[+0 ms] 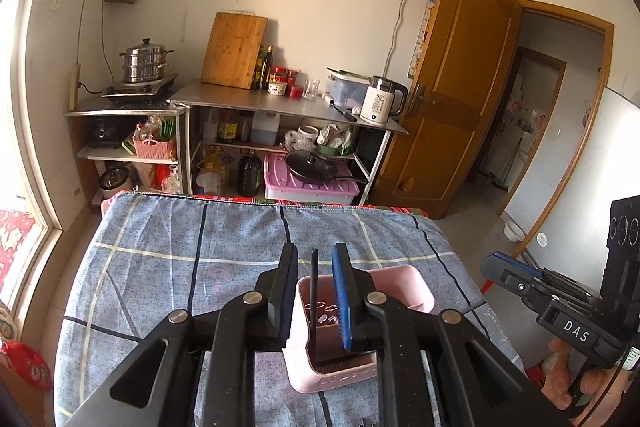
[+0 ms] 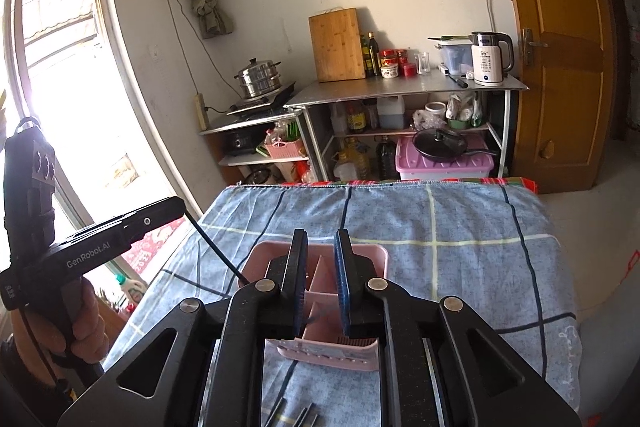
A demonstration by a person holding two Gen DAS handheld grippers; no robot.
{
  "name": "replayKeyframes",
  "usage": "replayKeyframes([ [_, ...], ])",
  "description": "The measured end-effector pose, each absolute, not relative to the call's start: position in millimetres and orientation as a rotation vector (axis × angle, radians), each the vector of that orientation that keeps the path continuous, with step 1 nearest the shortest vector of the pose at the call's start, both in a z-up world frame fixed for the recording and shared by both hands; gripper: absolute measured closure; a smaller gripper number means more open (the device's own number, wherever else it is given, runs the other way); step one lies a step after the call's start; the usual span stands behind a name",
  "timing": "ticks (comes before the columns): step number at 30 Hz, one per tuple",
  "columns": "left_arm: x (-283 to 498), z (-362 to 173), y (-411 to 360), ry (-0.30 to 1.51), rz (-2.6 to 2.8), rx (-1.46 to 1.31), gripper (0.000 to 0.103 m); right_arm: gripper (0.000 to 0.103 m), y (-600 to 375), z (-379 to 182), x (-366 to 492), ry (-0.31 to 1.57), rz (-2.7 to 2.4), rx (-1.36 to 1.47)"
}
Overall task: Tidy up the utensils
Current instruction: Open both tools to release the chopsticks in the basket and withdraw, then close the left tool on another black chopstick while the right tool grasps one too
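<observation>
A pink utensil holder (image 1: 400, 287) with dividers stands on the blue checked cloth, right under both grippers; it also shows in the right wrist view (image 2: 360, 259). A thin black chopstick (image 1: 313, 303) stands in the holder between the jaws of my left gripper (image 1: 316, 259), which are parted with gaps on both sides of it. In the right wrist view the same chopstick (image 2: 216, 247) slants from the left gripper (image 2: 176, 205) down into the holder. My right gripper (image 2: 320, 243) is open and empty above the holder. Several dark utensils (image 2: 296, 415) lie near the bottom edge.
The table with the blue checked cloth (image 1: 180, 247) ends at a far edge. Beyond it stand metal kitchen shelves (image 1: 280, 103) with a kettle, a cutting board, pots and bottles. A wooden door (image 1: 452, 87) is at the right, a window (image 2: 60, 67) at the left.
</observation>
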State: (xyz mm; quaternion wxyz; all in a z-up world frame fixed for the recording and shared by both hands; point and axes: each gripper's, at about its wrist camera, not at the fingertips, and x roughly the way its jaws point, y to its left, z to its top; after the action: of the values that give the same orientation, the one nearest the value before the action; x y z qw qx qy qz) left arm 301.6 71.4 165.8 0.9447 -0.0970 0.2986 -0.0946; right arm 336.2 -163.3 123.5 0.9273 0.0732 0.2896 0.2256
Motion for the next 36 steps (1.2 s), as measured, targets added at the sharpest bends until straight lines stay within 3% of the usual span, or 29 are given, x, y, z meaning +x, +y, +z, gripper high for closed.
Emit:
replayKeyframes([
  [13, 218.9, 170.2, 70.7, 0.549, -0.197, -0.207, 0.084, 0.087, -193.1, 129.1, 271.8, 0.528, 0.437, 0.177],
  [27, 129.0, 79.6, 43.6, 0.689, -0.257, -0.203, 0.084, 0.087, -198.2, 53.1, 194.5, 0.654, 0.437, 0.164],
  [36, 114.3, 39.6, 37.1, 0.77, -0.261, -0.204, 0.084, 0.087, -199.5, 17.7, 175.1, 0.724, 0.441, 0.186],
])
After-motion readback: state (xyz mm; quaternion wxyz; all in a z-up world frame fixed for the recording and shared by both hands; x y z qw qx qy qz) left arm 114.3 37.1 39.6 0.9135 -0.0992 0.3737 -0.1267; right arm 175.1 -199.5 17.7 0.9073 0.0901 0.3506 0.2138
